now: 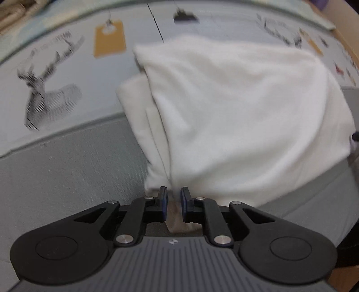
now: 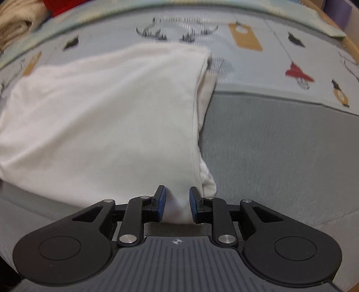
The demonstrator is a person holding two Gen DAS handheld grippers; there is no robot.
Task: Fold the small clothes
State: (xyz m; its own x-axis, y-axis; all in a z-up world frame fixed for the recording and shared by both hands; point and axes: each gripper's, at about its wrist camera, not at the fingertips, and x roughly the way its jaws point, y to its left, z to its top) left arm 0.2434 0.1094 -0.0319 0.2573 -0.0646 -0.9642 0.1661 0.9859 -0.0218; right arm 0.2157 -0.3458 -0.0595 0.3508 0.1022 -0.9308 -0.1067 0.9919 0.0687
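White cloth [image 1: 235, 116] is pinched at near corners between narrow fingers of left gripper [image 1: 174, 197] and right gripper [image 2: 177, 200].

Home: deer-print bedsheet [image 1: 51, 94], piled laundry [image 2: 18, 20].

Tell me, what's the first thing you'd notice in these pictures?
The big white cloth fills the middle of both views, lying on a grey surface. The left gripper and right gripper each pinch a near corner of it. Behind it lies a pale sheet printed with a deer and orange tags.
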